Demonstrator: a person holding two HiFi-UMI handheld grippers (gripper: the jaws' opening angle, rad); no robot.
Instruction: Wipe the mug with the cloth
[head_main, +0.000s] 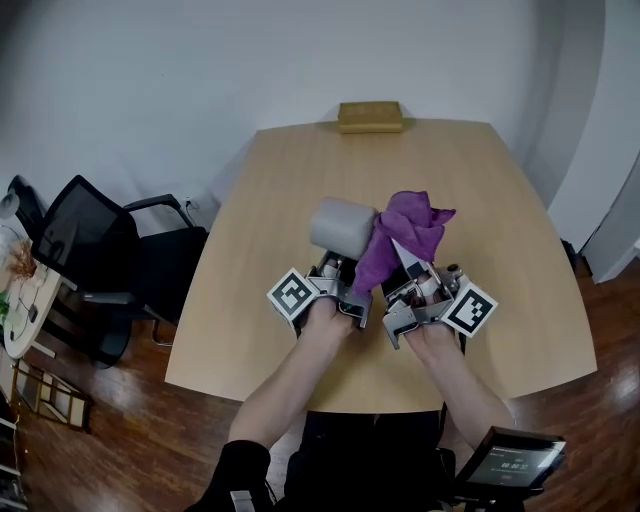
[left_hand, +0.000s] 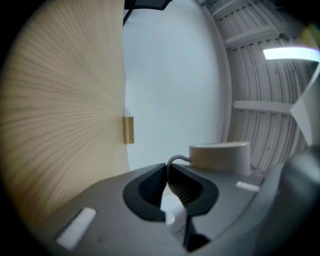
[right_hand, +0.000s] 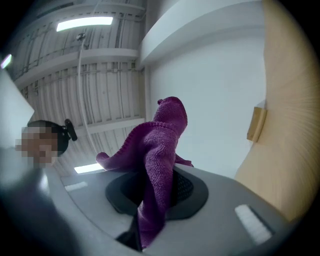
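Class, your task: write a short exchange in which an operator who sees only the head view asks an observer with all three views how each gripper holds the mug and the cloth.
Operator: Where does the left gripper hold the mug?
Observer: The left gripper view shows its jaws shut on the thin handle.
Operator: Is the cloth pinched by the right gripper?
Observer: Yes; the right gripper view shows the cloth clamped between its jaws, standing up past them.
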